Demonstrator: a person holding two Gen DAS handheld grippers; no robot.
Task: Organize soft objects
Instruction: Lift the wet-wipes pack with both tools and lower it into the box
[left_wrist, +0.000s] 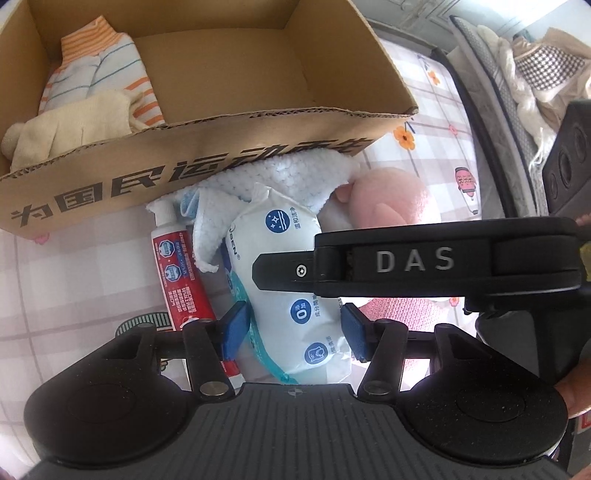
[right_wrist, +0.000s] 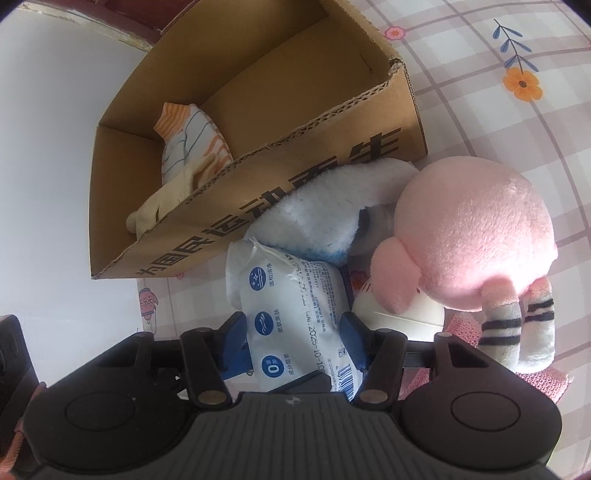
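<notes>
Toothpaste tube (left_wrist: 177, 266) beside wipes pack (left_wrist: 291, 273)

Surface: bed sheet (left_wrist: 417, 85), pale with a pink-lilac check, printed with orange flowers, blue sprigs and small pink mittens; spread flat beneath everything.
Bed edge: dark piping (left_wrist: 476, 110) running along the sheet's far right side in the left wrist view.
Beyond the edge: heap of cream bedding (left_wrist: 524, 96) with a houndstooth-patterned fabric (left_wrist: 546, 66) on top, bunched and rumpled.
Wall: pale panelled surface (left_wrist: 424, 14) at the top right of the left wrist view, detail blurred.
Left side: plain white area (right_wrist: 55, 166) in the right wrist view, overexposed; dark red-brown band (right_wrist: 133, 22) above it.
Light: bright daylight, soft shadows, glare on white areas.
</notes>
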